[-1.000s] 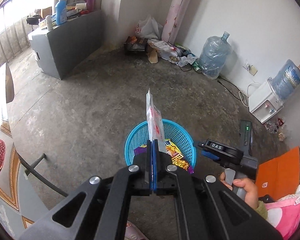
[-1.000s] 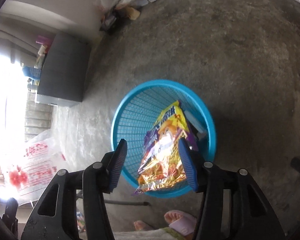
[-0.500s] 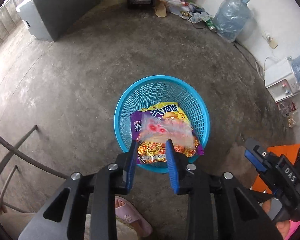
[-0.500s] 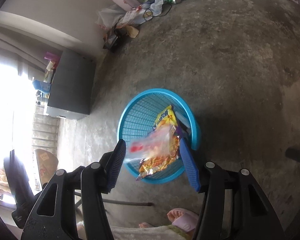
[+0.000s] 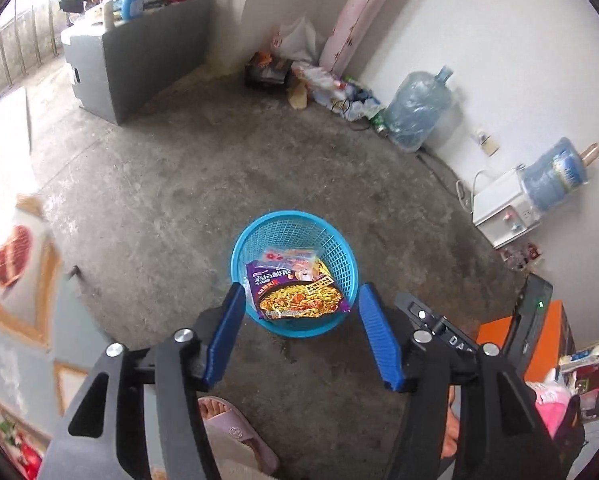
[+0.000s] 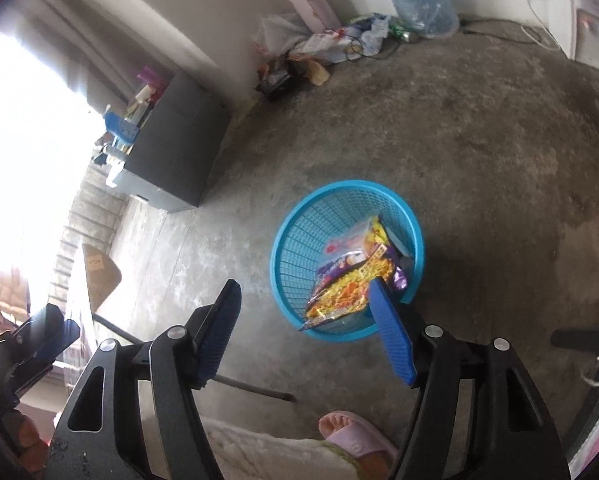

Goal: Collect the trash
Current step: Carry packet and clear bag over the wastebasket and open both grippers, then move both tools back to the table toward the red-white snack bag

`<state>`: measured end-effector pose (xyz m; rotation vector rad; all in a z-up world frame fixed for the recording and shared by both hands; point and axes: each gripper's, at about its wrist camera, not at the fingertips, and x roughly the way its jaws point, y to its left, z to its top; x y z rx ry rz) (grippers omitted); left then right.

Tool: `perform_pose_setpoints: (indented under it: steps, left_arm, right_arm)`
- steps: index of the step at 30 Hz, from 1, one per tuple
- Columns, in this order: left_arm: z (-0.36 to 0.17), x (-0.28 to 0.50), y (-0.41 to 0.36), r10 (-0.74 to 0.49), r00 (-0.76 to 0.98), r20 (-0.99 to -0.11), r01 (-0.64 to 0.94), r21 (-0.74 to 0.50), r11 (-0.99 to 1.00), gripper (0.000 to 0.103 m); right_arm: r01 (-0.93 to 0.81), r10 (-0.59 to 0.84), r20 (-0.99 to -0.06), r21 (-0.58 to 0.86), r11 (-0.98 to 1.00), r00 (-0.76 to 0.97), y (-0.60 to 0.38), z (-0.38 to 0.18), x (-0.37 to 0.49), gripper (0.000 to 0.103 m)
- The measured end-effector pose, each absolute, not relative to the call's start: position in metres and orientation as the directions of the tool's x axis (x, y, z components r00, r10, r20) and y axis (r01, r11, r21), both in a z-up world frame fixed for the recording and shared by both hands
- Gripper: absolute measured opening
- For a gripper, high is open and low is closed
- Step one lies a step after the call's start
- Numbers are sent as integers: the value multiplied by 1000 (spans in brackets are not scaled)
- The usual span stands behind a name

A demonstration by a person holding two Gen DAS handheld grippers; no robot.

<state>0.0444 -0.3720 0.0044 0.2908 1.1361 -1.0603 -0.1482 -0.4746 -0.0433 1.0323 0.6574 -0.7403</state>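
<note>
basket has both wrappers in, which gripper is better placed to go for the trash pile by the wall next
Either, barely. Left gripper and right gripper both stand open and empty above the blue basket, the trash pile far from both.

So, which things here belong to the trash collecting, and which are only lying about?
Belonging to the job:
- blue basket
- noodle packet in it
- clear wrapper in it, behind the packet
- left gripper, fingers apart, nothing between them
- right gripper, fingers apart, nothing between them

Lying about:
- water jug
- water dispenser
- grey cabinet
- pink roll
</note>
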Motion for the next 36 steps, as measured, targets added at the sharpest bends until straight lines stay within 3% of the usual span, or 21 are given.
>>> perform_pose_setpoints:
  steps: [8,16,36]
  left_arm:
    - [71,21,-223,-646,252,-720,812,-206,546,77]
    - [88,-6,-79,-517,591,-619,662,6,750,79]
    - [65,-17,30,-501,670,-547,571,-50,819,80]
  right_arm:
    - [659,-231,-682,472,585,694,-421,21,-125,71]
    - [473,-59,-640,498,727,766,-374,43,-80,71]
    - [144,300,-655,534,833,693,-236,63,0,69]
